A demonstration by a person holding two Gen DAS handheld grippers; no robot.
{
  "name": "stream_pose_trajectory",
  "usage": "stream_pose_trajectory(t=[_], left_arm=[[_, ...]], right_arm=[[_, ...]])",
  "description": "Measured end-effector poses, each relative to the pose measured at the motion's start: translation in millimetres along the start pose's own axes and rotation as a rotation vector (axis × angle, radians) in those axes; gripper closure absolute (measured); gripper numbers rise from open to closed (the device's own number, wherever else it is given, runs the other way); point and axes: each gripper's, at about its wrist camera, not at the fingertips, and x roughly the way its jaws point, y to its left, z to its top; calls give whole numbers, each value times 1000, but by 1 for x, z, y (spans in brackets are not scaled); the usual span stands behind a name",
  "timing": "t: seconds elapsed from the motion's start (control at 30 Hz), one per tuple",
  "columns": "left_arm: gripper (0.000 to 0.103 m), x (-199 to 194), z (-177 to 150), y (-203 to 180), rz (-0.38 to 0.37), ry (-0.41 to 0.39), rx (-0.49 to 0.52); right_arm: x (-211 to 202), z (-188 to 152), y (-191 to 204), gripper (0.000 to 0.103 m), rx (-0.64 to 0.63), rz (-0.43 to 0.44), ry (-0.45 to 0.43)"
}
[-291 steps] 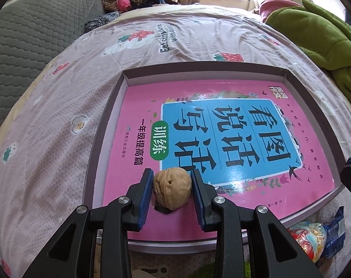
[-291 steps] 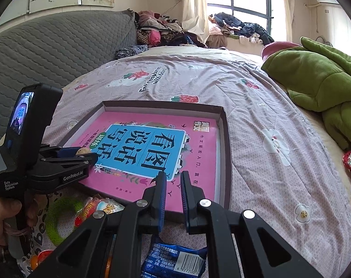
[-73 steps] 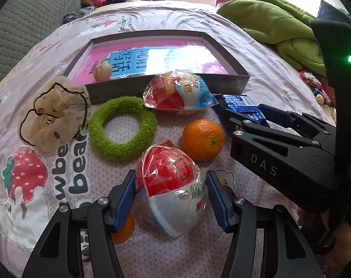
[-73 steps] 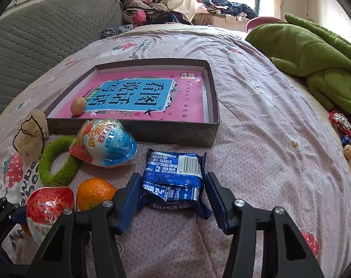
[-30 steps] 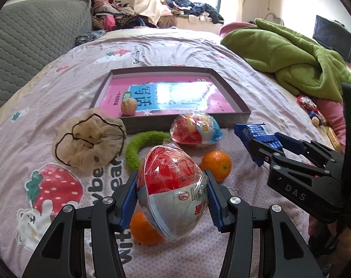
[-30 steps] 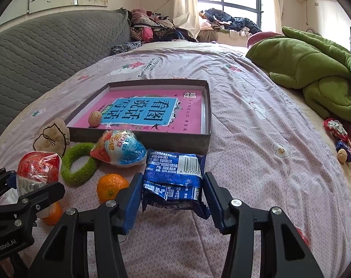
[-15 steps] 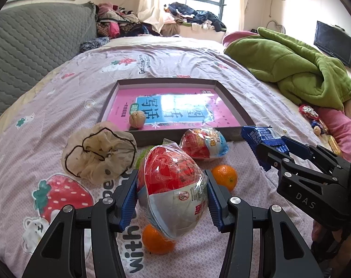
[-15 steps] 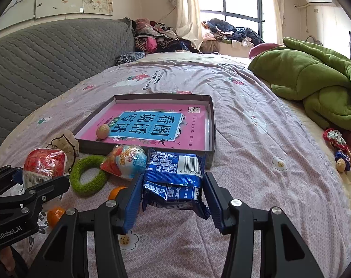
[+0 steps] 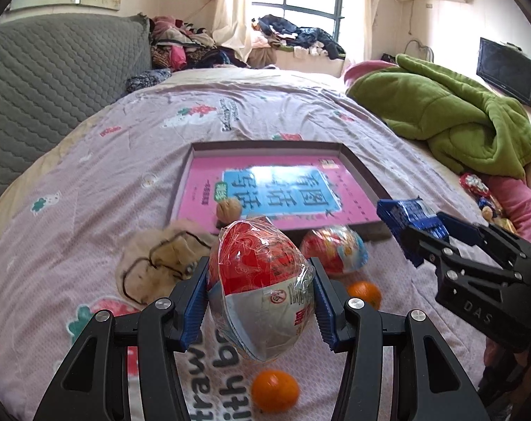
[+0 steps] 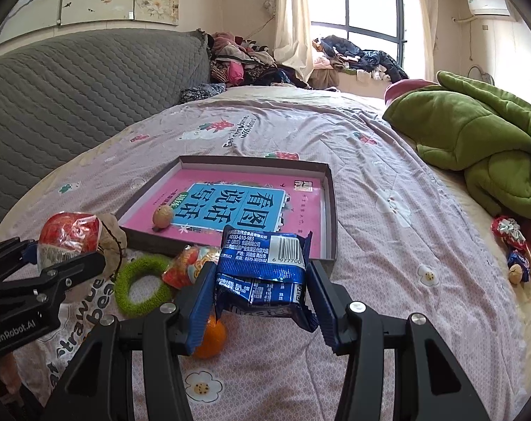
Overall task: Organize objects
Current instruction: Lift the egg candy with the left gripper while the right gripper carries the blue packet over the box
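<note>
Egg toy: big red-and-white wrapped egg (image 9: 262,291) is sitting clamped in the left tool (image 9: 260,310), lifted clear of the bed, blue pads pressing both its sides
Snack pack: blue foil packet (image 10: 263,270) is getting squeezed in the right tool (image 10: 262,301), crumpled a bit, barcode facing up, also hanging above the bedsheet
Box: shallow dark tray (image 10: 330,210) is lying flat on the bed just beyond both tools, pink book with a blue label (image 10: 230,203) filling its floor
Walnut: one walnut (image 10: 163,215) is resting on the book near the tray's near left corner
Second egg: another wrapped egg (image 9: 334,251) is lying on the sheet right against the tray's near wall
Green ring: fuzzy green loop (image 10: 142,284) is lying flat beside that egg
Scrunchie: beige one with dark trim (image 9: 160,263) is sitting left of the held egg
Oranges: two small ones (image 9: 274,391) (image 9: 365,293) are lying on the sheet under and beside the left tool
Bed: pink printed sheet (image 10: 388,189), green blanket (image 10: 483,140) bunched up on the right, grey quilted headboard (image 10: 72,87) on the left
</note>
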Motion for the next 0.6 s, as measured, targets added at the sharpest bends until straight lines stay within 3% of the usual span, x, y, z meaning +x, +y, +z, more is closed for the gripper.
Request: stream_pose_trajectory(t=[0.6], left_arm=[[48, 9, 20, 8, 6, -21, 10]], right_arm=[[17, 27, -2, 51, -35, 8, -15]])
